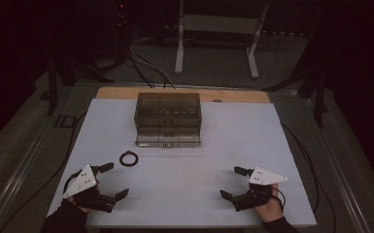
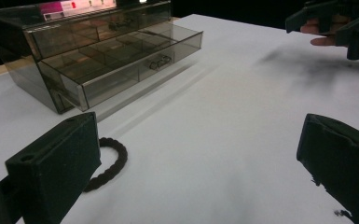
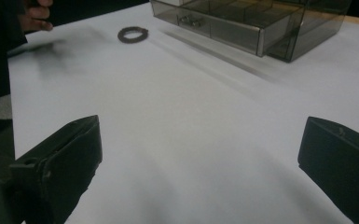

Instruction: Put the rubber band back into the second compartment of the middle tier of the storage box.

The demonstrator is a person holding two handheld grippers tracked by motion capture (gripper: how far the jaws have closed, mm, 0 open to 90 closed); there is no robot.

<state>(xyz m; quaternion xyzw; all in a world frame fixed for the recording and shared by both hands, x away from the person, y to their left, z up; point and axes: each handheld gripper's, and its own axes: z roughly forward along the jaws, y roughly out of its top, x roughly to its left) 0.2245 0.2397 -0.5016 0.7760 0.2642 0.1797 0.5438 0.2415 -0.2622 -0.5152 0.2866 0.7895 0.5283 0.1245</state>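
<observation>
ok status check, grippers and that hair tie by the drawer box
Left gripper open, empty. Right gripper open, empty. Hair tie flat on the table, just ahead of left gripper, untouched. Nothing between them.

Organizer (image 1: 168, 119) sits at the table's (image 1: 194, 170) far middle, bottom drawer (image 2: 135, 65) pulled out. Hair tie (image 1: 128, 159) lies on the table before it, to the left, just beside the left gripper (image 1: 112, 180). Right gripper (image 1: 234, 182) is well apart, near right.
</observation>
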